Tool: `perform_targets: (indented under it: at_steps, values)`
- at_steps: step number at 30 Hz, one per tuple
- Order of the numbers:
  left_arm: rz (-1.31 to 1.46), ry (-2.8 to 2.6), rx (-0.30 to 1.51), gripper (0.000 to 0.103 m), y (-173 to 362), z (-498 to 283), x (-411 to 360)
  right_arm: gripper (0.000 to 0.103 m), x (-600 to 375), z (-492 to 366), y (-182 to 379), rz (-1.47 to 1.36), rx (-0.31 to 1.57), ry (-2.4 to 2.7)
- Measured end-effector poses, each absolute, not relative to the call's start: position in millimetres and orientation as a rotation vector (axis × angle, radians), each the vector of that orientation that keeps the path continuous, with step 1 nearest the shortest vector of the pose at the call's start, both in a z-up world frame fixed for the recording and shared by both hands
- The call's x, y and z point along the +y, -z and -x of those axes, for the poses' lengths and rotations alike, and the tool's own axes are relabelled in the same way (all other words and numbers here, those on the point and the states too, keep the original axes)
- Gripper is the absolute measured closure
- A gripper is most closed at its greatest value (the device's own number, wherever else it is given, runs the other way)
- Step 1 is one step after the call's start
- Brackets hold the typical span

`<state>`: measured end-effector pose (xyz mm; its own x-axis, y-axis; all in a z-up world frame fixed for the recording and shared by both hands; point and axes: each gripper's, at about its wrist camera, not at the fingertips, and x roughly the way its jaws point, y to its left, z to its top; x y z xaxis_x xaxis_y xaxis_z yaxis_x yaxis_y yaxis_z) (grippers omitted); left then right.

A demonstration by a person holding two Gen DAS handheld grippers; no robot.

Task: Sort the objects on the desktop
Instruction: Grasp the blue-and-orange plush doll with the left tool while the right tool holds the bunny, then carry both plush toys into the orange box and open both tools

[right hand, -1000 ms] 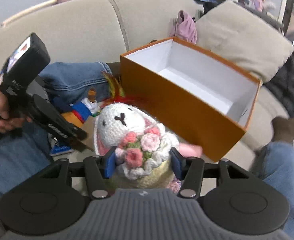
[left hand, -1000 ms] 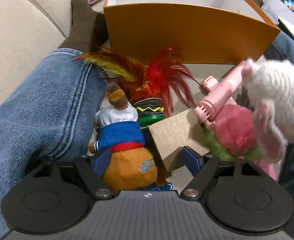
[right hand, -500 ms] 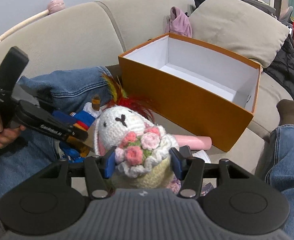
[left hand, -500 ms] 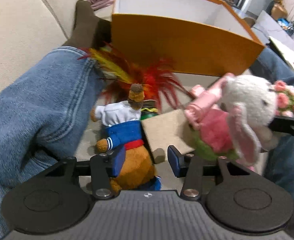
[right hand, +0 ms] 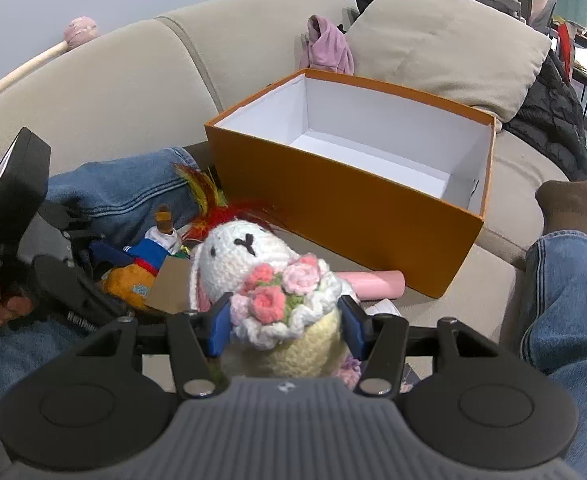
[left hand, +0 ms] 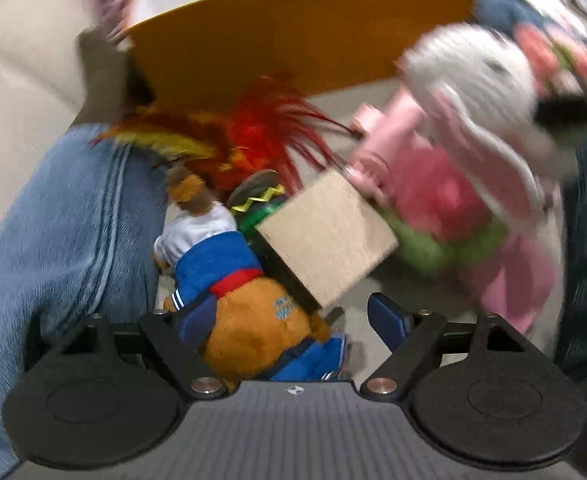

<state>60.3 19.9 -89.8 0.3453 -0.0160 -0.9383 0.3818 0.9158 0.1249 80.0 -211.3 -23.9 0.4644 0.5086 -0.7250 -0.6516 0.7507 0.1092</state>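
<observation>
Left gripper [left hand: 295,314] jaws just reopening wide, plush bear [left hand: 249,332] between, lower half cut off. Right gripper [right hand: 285,326] jaws grip crochet bunny [right hand: 271,280]; base hidden.

Motion blur smears the crocheted rabbit [left hand: 469,80].

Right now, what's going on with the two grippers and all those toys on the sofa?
A person seated on the sofa is sorting toys toward the empty orange box. The right gripper is clamped on a crocheted white rabbit with a flower bouquet, not yet over the box. The left gripper has just been opening and stands wide over a brown plush doll in a blue jacket, not gripping it. A feather toy and a cardboard piece lie beside it.
</observation>
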Motion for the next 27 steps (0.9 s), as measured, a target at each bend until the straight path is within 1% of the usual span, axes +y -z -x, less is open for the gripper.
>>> perform_targets:
  at_steps: [4, 5, 6, 7, 11, 14, 19, 27]
  values:
    - [-0.401, 0.174, 1.206, 0.019, 99.5, -63.8, 20.8, 0.046, -210.1, -79.2, 26.4, 0.185, 0.827, -0.717]
    - [-0.398, 0.150, 1.200, 0.024, 101.2, -65.7, 22.5, 0.046, -209.8, -78.7, 27.3, 0.185, 0.826, -0.716]
    - [-0.397, 0.126, 1.194, 0.028, 102.4, -66.6, 23.3, 0.046, -209.7, -78.1, 27.7, 0.185, 0.824, -0.715]
    - [-0.402, 0.099, 1.189, 0.033, 104.3, -66.3, 23.5, 0.046, -210.1, -77.7, 28.1, 0.184, 0.824, -0.714]
    - [-0.374, 0.059, 1.160, 0.043, 101.6, -59.1, 28.7, 0.046, -214.3, -79.0, 29.0, 0.170, 0.829, -0.706]
    - [-0.280, 0.039, 1.133, 0.047, 89.6, -50.9, 40.3, 0.046, -220.7, -81.5, 29.6, 0.150, 0.829, -0.692]
    - [-0.147, 0.039, 1.053, 0.048, 63.2, -36.9, 49.3, 0.046, -229.9, -89.6, 28.2, 0.109, 0.837, -0.685]
    - [-0.088, 0.066, 0.860, 0.048, -11.6, -32.8, 48.9, 0.046, -235.1, -113.7, 2.8, -0.009, 0.822, -0.707]
